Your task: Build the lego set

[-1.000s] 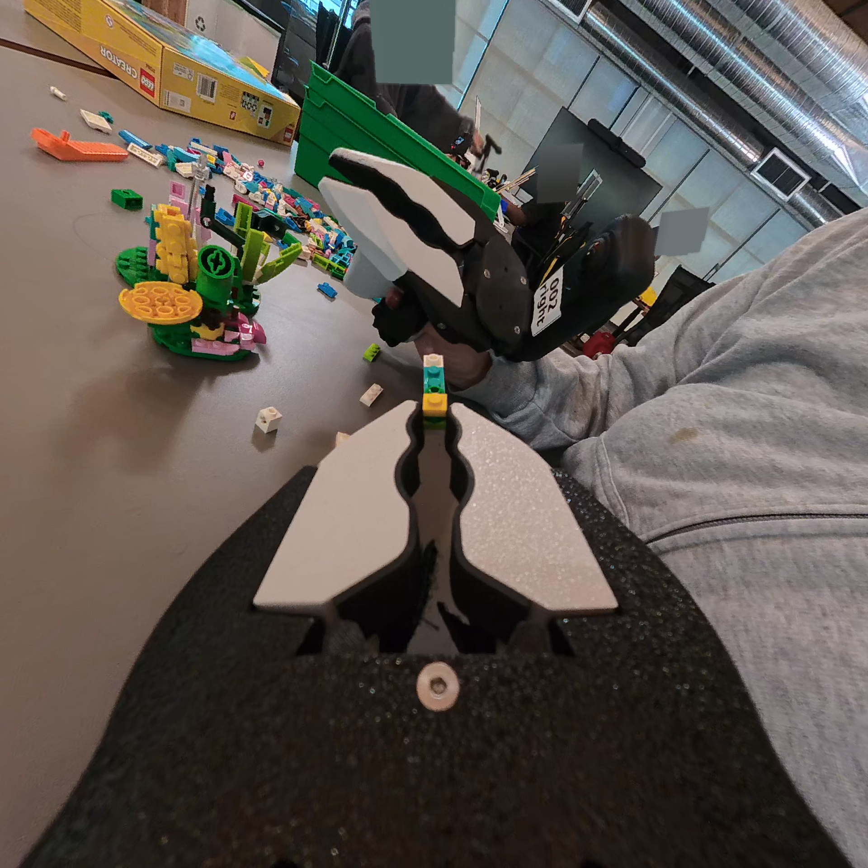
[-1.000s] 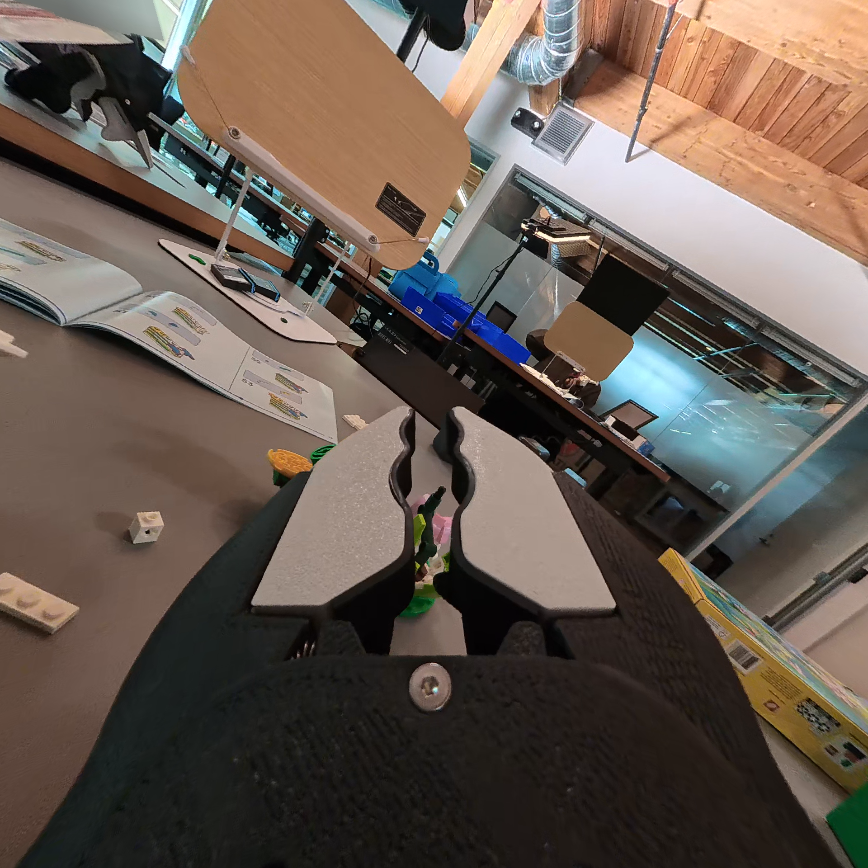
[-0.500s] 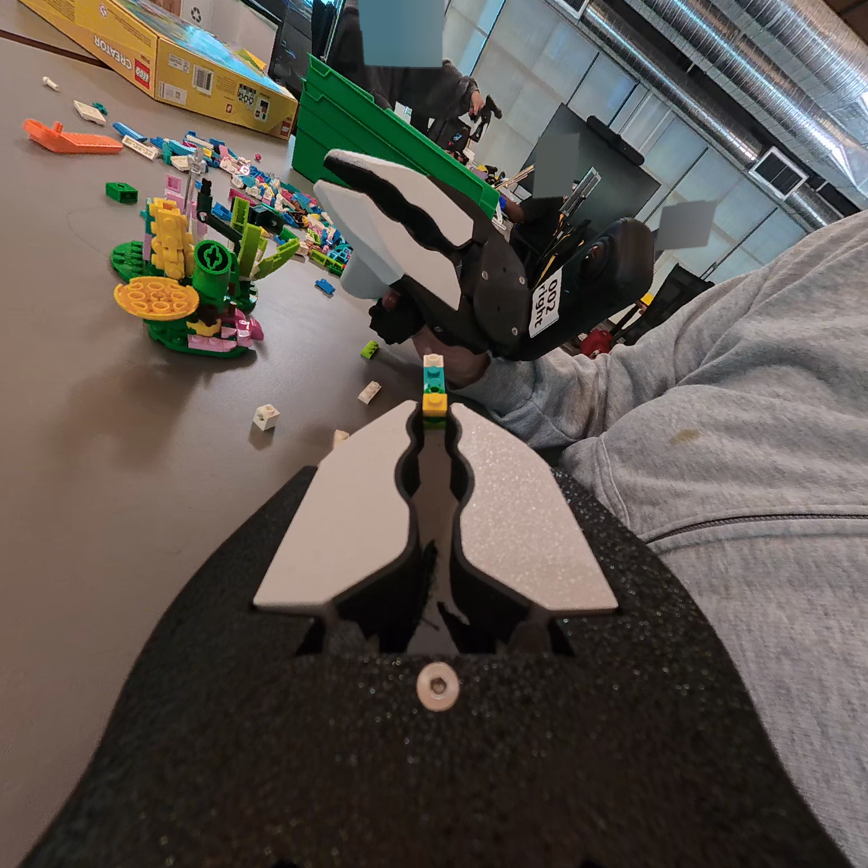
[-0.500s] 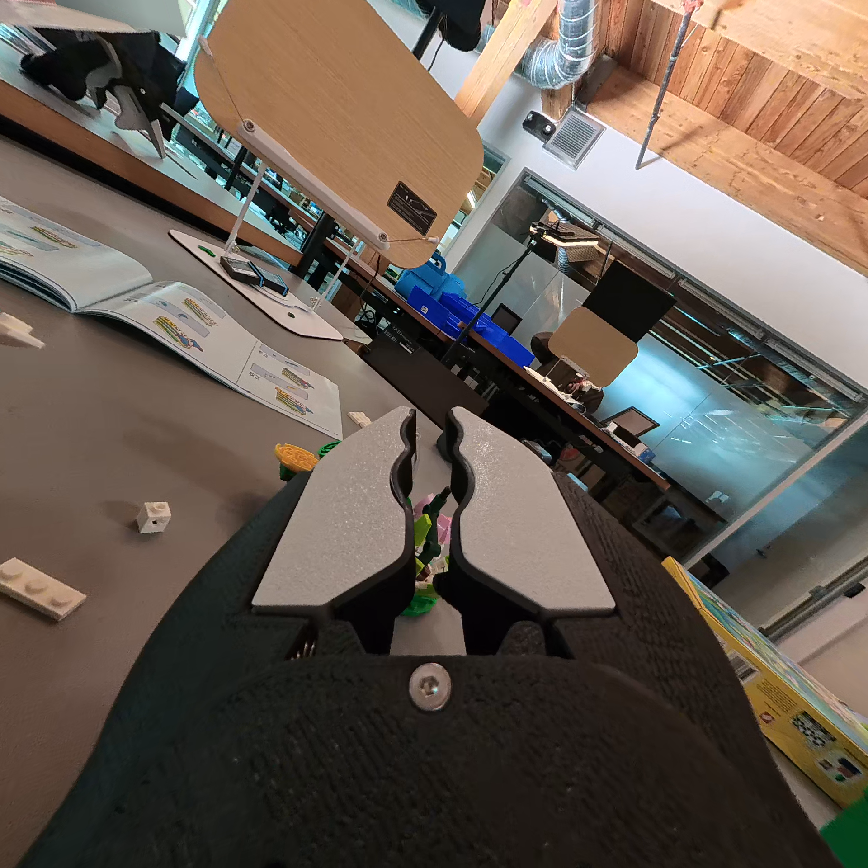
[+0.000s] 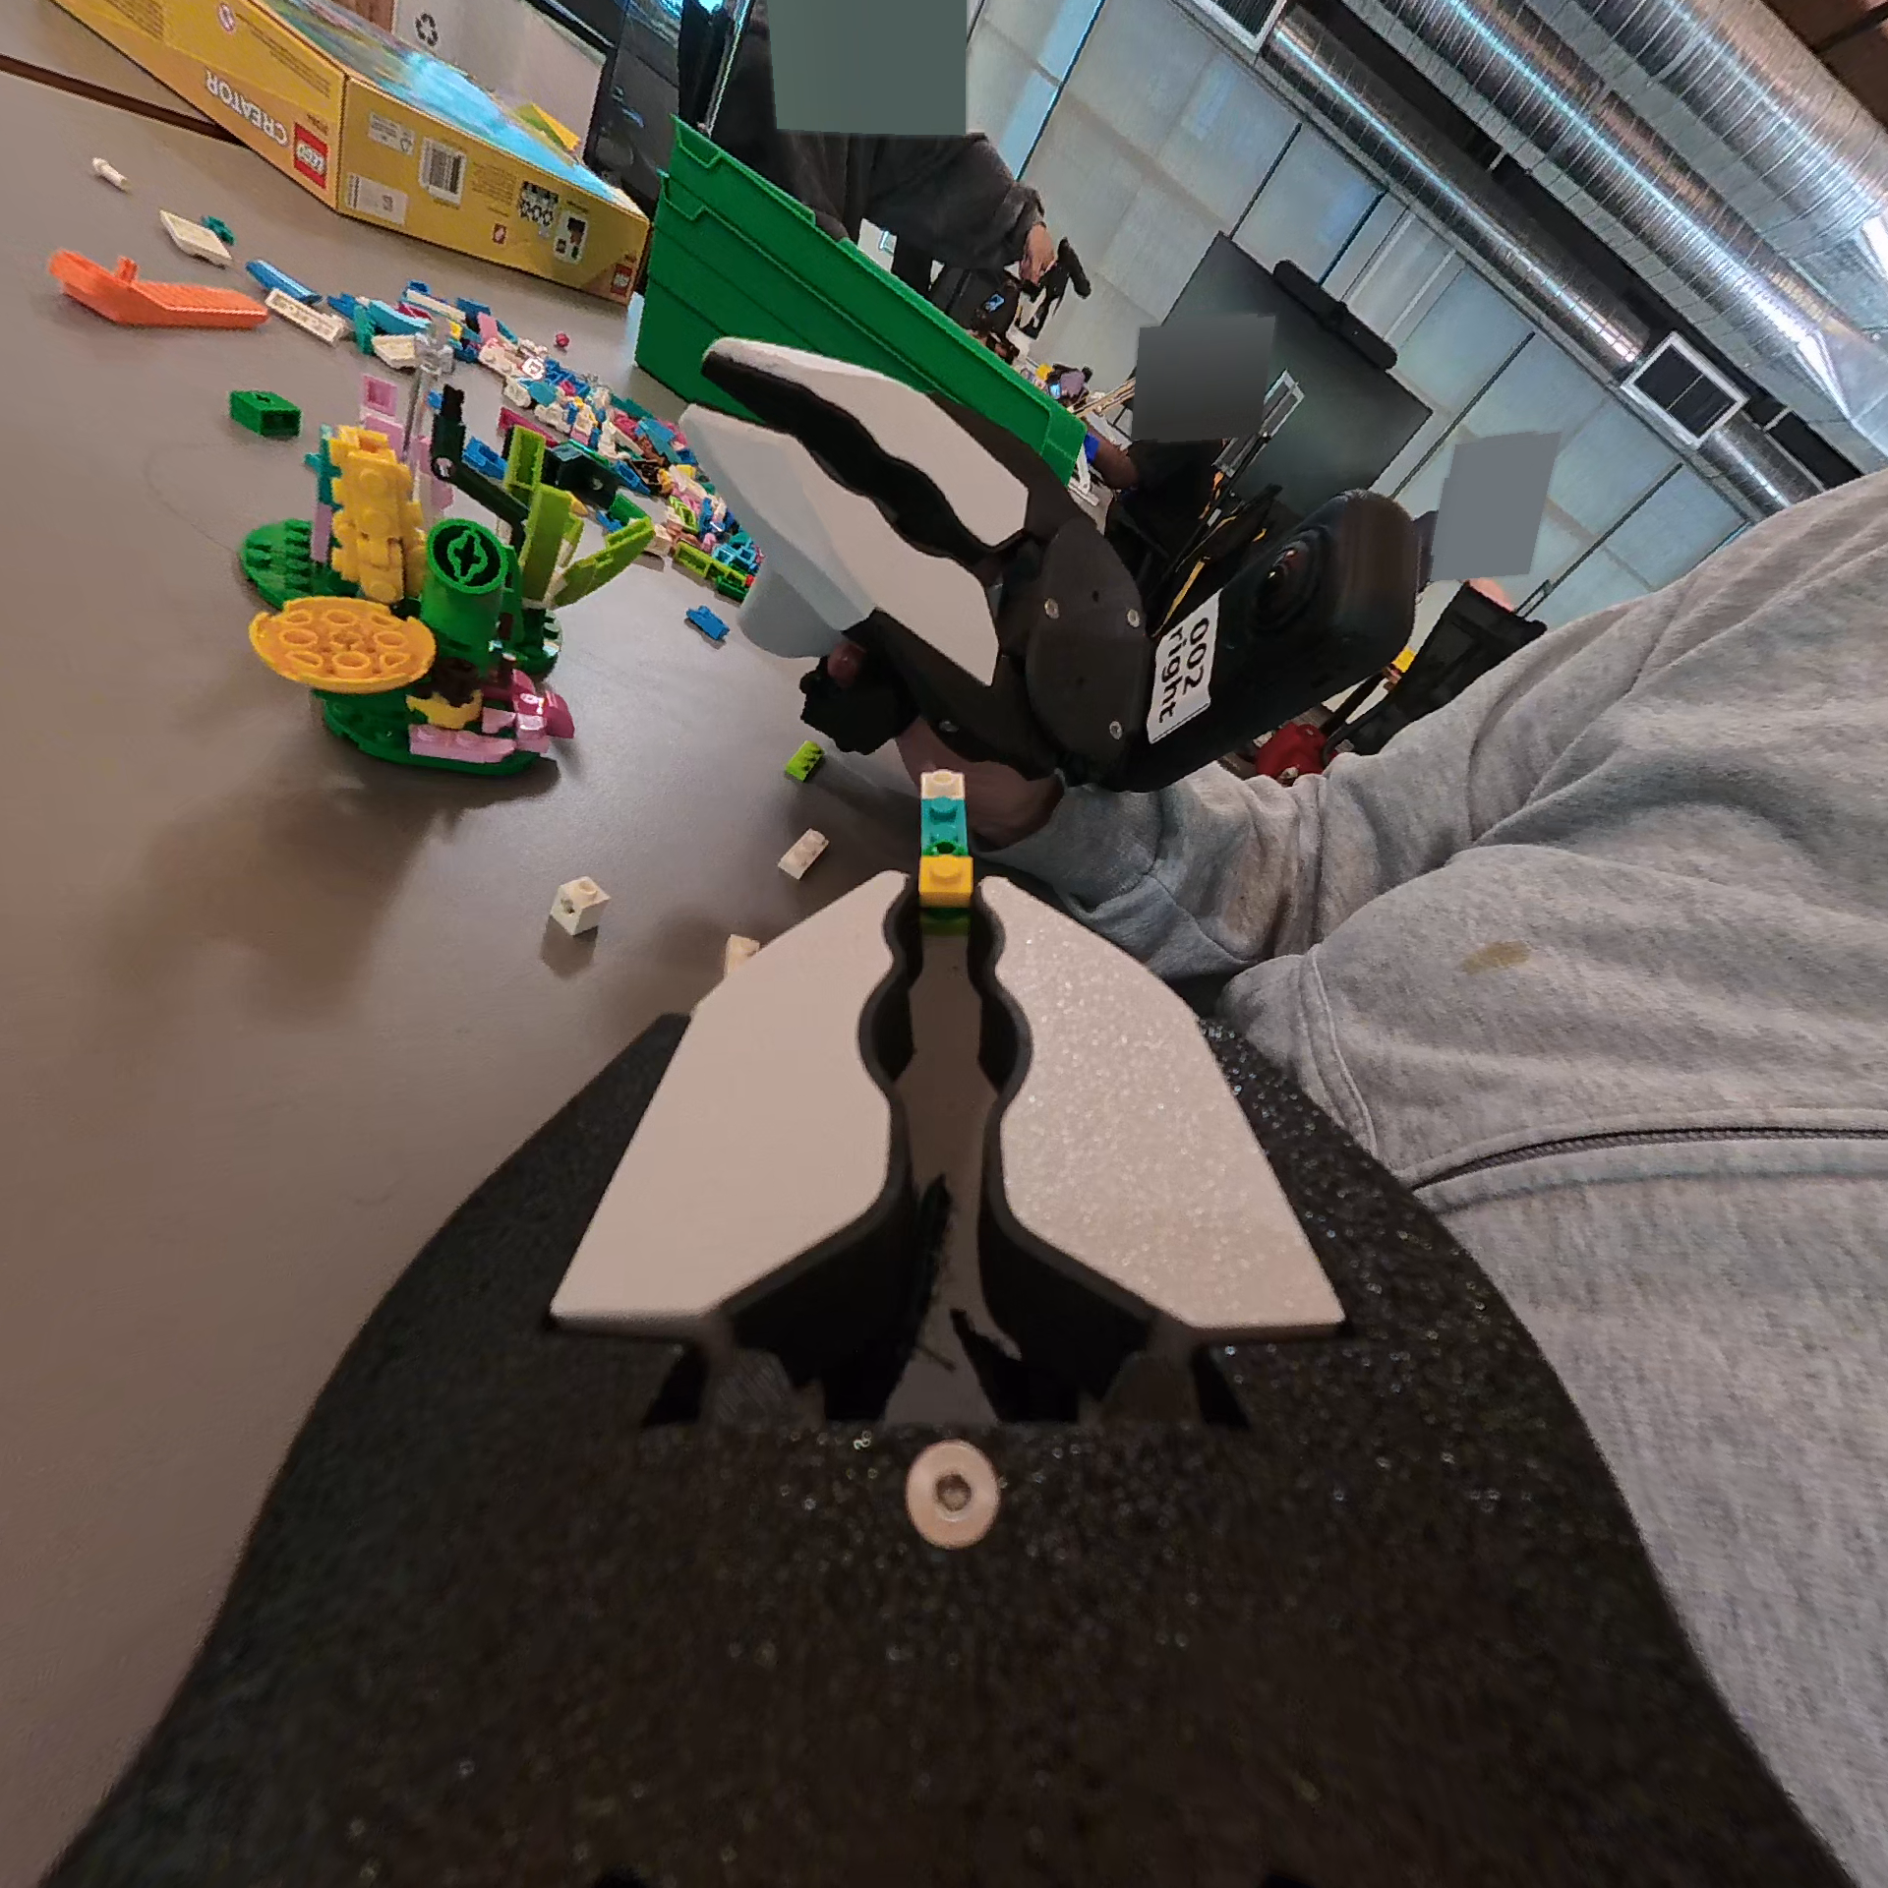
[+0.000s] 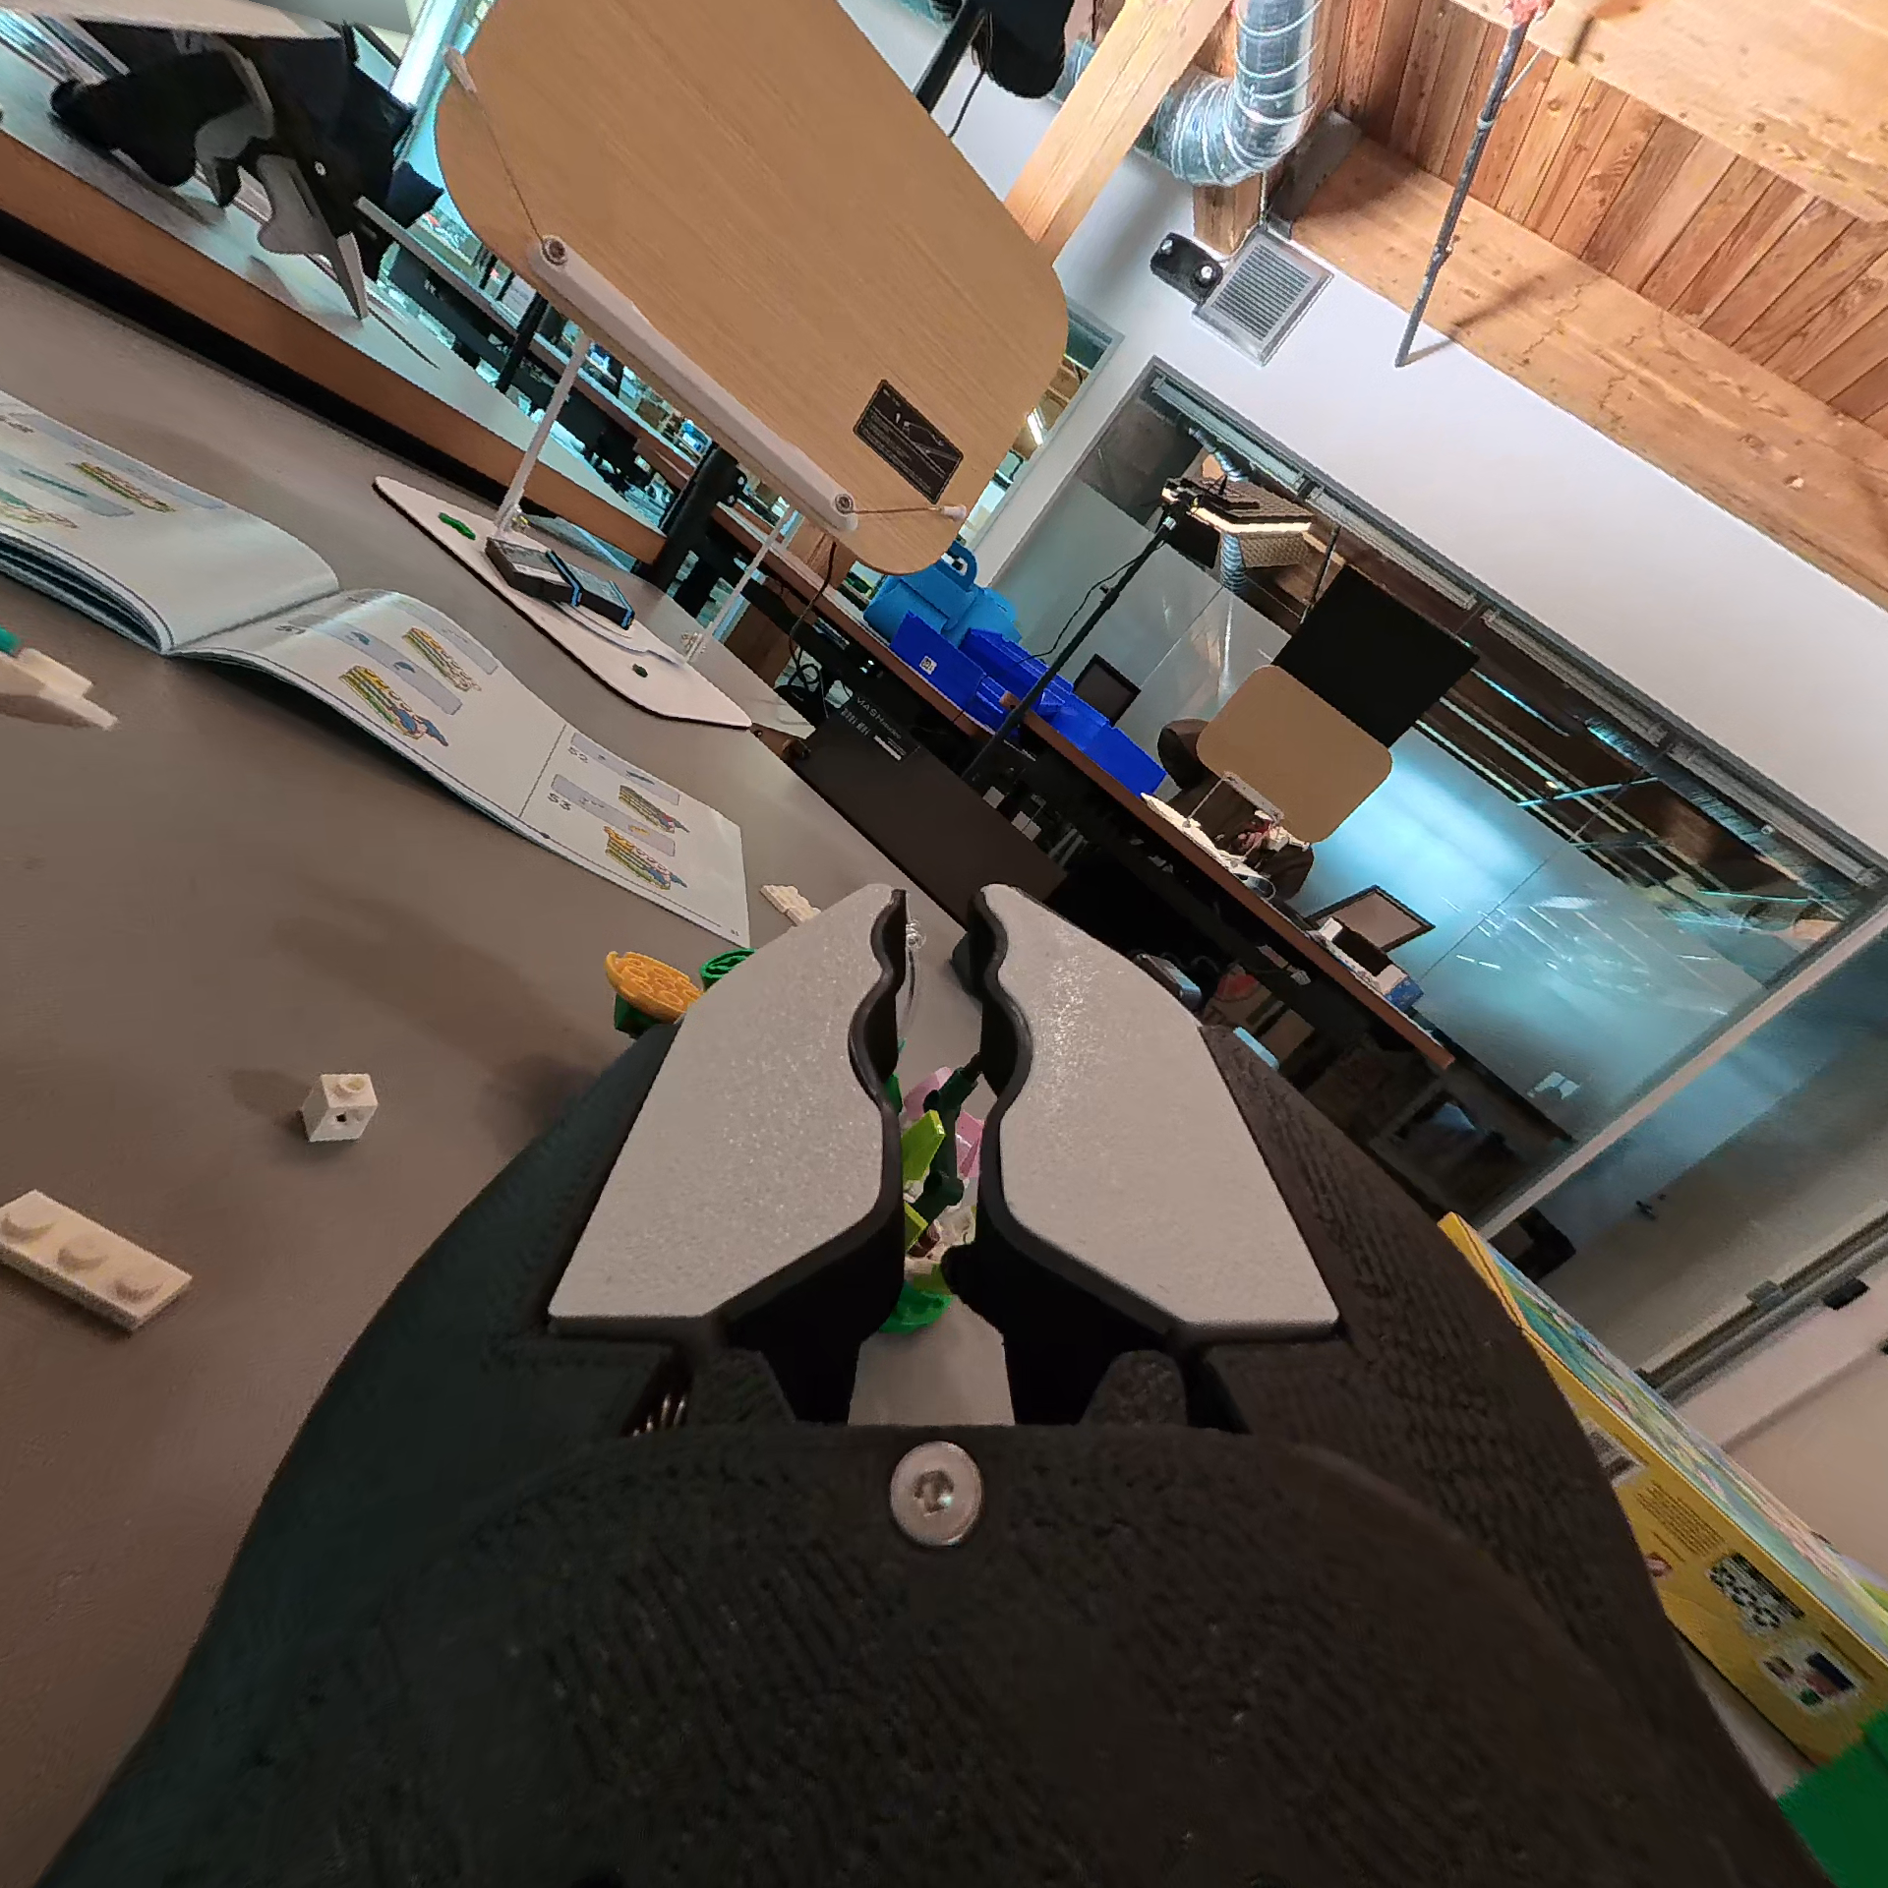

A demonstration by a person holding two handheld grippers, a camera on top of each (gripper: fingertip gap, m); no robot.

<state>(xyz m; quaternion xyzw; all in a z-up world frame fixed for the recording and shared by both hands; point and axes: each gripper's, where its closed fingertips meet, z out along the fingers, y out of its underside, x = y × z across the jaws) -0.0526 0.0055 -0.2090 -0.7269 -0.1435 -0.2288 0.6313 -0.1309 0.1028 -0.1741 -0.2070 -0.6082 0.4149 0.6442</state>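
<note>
Tabletop [image 5: 204, 1022]: grey and matte. Everything I see rests on it or hangs just above it.
Yellow box [image 5: 409, 133]: one, lying flat at the far edge, beside one green bin [image 5: 797, 276].
Booklet [image 6: 409, 695]: one, lying open ahead of the right claw.
Flower model [image 5: 429, 593]: one, built of bricks on green bases with a yellow disc in front. It stands apart from the scattered bricks [image 5: 572, 409] behind it.
Right claw [image 6: 935, 909]: raised over the model, fingers a narrow slit apart. Something clear glints at the left finger's inner edge, and I cannot tell whether it is gripped.
Left claw [image 5: 945, 889]: clamped on the brick stack [image 5: 942, 833], tips pressing its yellow brick from both sides. The stack is clear of the tabletop, close to the grey sleeve [image 5: 1175, 879].
Handling: I judge the stack light, rigid and smooth-sided, but its joints could pop apart under a sideways knock. The flat sides low down, where I have it, are the safest hold.
Counts: two claws. The stack shows four colours: white on top, then teal, green and yellow. Near it are one white cube [image 5: 577, 904], one white plate [image 5: 802, 853] and one lime piece [image 5: 804, 761].
</note>
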